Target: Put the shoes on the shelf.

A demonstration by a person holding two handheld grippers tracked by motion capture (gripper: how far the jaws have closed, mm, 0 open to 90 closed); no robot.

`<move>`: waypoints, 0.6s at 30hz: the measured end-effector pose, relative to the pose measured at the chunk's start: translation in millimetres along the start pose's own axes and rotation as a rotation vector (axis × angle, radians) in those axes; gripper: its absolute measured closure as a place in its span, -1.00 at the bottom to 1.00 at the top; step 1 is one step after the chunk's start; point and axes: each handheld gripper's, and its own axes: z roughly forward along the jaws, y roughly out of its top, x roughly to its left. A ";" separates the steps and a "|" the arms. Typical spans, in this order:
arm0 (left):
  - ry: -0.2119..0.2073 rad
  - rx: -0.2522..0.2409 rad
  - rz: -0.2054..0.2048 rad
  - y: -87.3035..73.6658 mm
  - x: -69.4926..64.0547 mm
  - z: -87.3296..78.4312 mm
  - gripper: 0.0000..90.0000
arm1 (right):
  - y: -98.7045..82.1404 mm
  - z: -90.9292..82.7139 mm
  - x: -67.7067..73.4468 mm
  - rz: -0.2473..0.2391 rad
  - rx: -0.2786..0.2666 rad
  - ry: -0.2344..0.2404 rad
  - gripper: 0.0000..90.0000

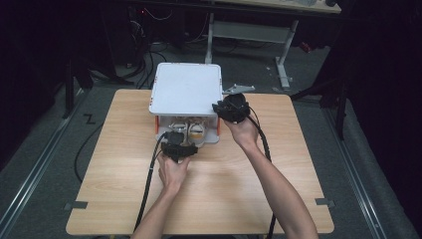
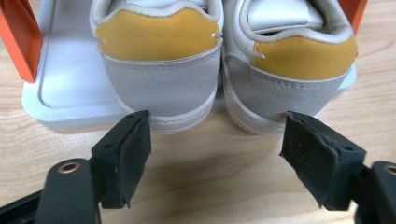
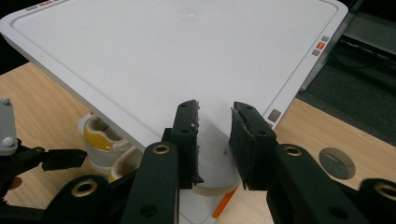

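A pair of white and grey shoes with yellow heel patches [image 1: 191, 130] stands on the lower tray [image 2: 70, 93] of a white two-level stand, heels toward me: one shoe [image 2: 159, 70] beside the other [image 2: 289, 79]. My left gripper [image 1: 179, 138] [image 2: 217, 154] is open just in front of the heels, its pads [image 2: 126, 154] apart from them and nothing between. My right gripper [image 1: 221, 107] [image 3: 215, 140] hovers over the near right corner of the stand's white top plate [image 1: 186, 89] [image 3: 187, 56], jaws a little apart with nothing visibly pinched.
Orange posts [image 2: 18, 37] hold up the top plate. The stand sits at the far middle of a wooden table [image 1: 224, 189]. A grey round disc [image 3: 336, 163] is set in the tabletop by the stand. Cables and desk legs [image 1: 283, 59] lie on the floor beyond.
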 end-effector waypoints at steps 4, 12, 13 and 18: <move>0.005 -0.026 -0.020 1.6 2.1 4.7 -0.39 | -0.3 0.0 -0.5 0.001 -0.001 0.002 0.60; -0.001 -0.063 -0.060 3.6 3.4 12.0 -0.38 | -0.3 0.0 0.1 0.003 -0.001 -0.001 0.60; 0.007 -0.055 -0.051 4.7 2.4 12.9 -0.38 | -0.3 0.0 -0.1 0.001 -0.001 0.000 0.60; -0.001 -0.036 -0.047 12.4 -2.2 20.3 -0.39 | -0.5 -0.1 0.9 -0.003 -0.003 -0.008 0.60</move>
